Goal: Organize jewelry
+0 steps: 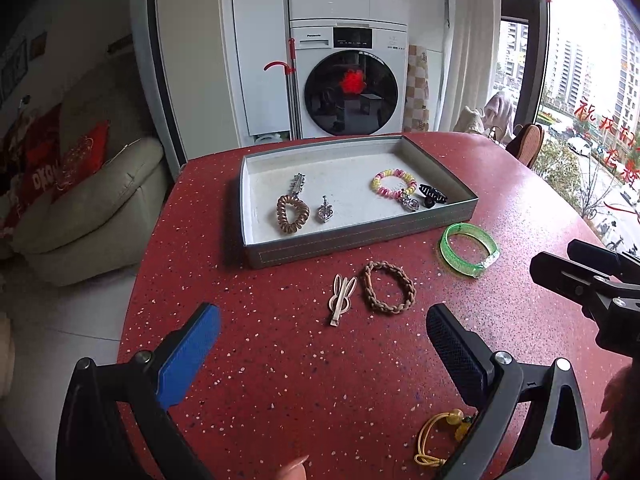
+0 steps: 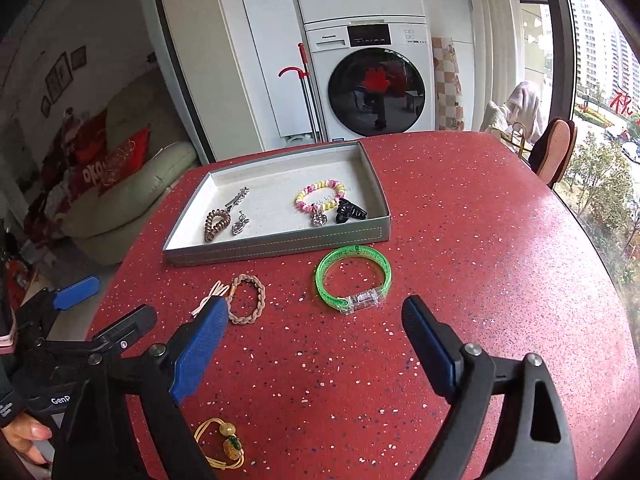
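A grey tray (image 1: 352, 242) (image 2: 276, 246) on the red table holds a brown spiral hair tie (image 1: 291, 214), a silver clip (image 1: 298, 184), a silver pendant (image 1: 324, 210), a pink-yellow bracelet (image 1: 394, 184) and a black claw clip (image 1: 432, 195). In front of it lie a beige rabbit clip (image 1: 341, 298), a brown braided bracelet (image 1: 388, 288) (image 2: 246, 299), a green bangle (image 1: 470, 250) (image 2: 352, 274) and a yellow cord bracelet (image 1: 438, 438) (image 2: 224, 442). My left gripper (image 1: 322, 334) is open and empty, near the rabbit clip. My right gripper (image 2: 314, 328) is open and empty, near the green bangle.
The red speckled table (image 1: 280, 380) ends in a curved edge at left. A beige sofa (image 1: 92, 208) stands left, a washing machine (image 1: 348, 84) behind, a chair (image 2: 554, 152) and window at right. The right gripper shows at the left view's right edge (image 1: 592, 284).
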A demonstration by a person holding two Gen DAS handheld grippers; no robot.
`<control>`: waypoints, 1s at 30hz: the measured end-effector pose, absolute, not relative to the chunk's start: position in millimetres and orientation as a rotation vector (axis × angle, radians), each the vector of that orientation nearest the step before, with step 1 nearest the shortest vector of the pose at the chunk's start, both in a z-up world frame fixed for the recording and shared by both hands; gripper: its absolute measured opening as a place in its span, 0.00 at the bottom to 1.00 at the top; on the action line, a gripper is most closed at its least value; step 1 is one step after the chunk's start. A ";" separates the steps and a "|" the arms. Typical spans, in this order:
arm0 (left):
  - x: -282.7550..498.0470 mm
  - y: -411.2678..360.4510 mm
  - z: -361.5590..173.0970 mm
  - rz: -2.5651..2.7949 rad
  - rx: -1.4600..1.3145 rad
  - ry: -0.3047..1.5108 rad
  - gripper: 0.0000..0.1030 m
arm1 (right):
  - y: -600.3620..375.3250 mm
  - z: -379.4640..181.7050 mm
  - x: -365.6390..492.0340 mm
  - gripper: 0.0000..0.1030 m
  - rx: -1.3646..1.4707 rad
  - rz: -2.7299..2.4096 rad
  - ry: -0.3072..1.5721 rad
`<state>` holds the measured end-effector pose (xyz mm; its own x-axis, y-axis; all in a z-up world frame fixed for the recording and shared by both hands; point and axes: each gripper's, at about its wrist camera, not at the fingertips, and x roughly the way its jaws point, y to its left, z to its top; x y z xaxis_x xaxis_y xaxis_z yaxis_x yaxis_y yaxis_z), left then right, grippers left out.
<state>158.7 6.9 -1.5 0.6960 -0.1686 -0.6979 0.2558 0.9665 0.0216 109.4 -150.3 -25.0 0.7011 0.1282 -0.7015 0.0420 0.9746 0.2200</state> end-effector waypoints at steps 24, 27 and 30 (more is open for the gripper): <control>85.7 25.1 -38.3 -0.311 0.088 0.828 1.00 | -157.0 -66.8 41.3 0.88 0.239 -0.047 0.903; 82.3 26.5 -41.0 -0.316 0.090 0.828 1.00 | -159.6 -65.7 35.6 0.88 0.236 -0.055 0.893; 78.2 26.8 -41.1 -0.318 0.100 0.817 1.00 | -164.7 -65.6 30.5 0.88 0.251 -0.067 0.886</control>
<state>78.2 26.8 -41.1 0.6399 -0.2405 -0.7298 0.3167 0.9479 -0.0346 30.5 -164.7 -65.6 0.6328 0.0453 -0.7730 0.1615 0.9686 0.1889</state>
